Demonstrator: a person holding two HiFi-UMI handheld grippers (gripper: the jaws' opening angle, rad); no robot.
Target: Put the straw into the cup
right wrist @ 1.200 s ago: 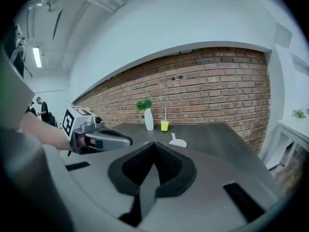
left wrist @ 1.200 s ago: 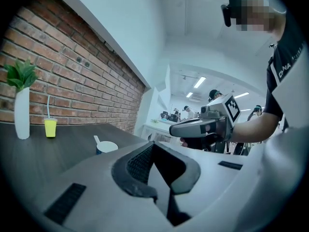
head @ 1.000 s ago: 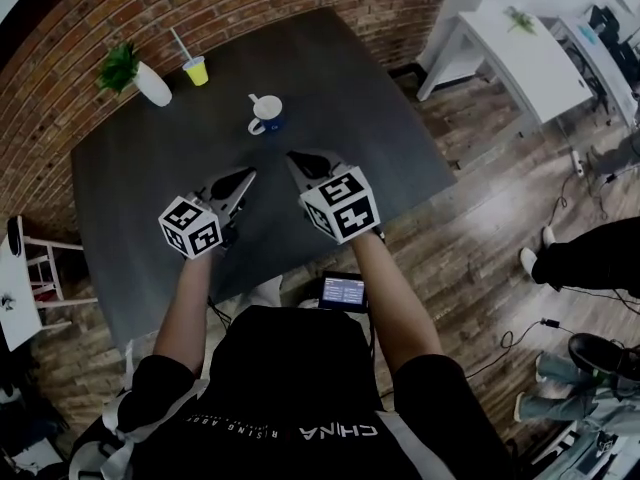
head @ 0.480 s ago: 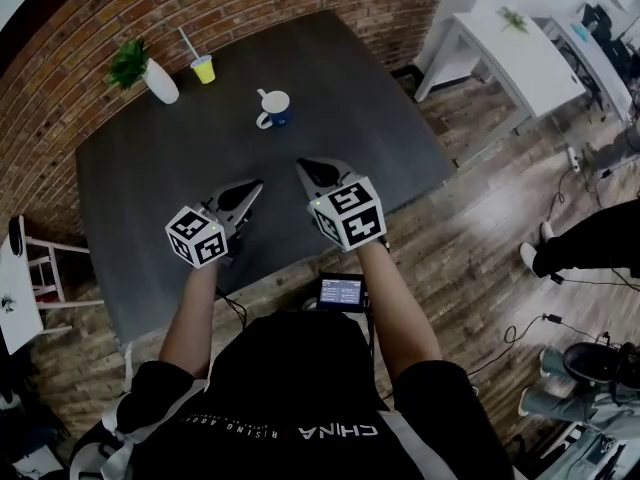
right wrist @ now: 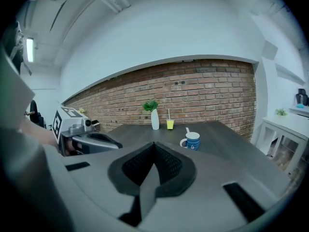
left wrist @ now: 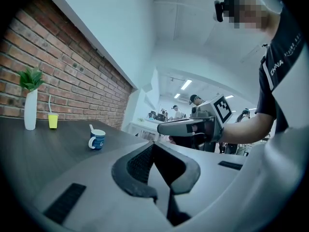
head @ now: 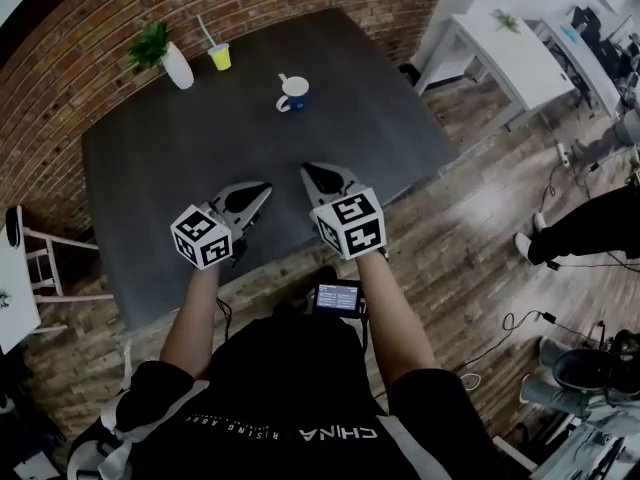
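Observation:
A yellow cup (head: 220,56) stands at the far side of the dark table (head: 150,208), with a thin straw (head: 205,33) sticking up out of it. The same cup (right wrist: 170,124) and straw (right wrist: 169,113) show small in the right gripper view, and the cup (left wrist: 53,121) shows again in the left gripper view. My left gripper (head: 262,188) and right gripper (head: 308,171) hover side by side over the table's near part, far from the cup. Both are shut with nothing between their jaws.
A blue mug (head: 294,93) with a white stick in it stands mid-table. A white vase with a green plant (head: 178,66) sits left of the cup, by the brick wall. A white stool (head: 35,268) is at the left and a white table (head: 520,53) at the right. People stand on the wooden floor.
Both grippers have drawn back together toward the table's near edge, away from the cup and mug. Their jaws stay shut.

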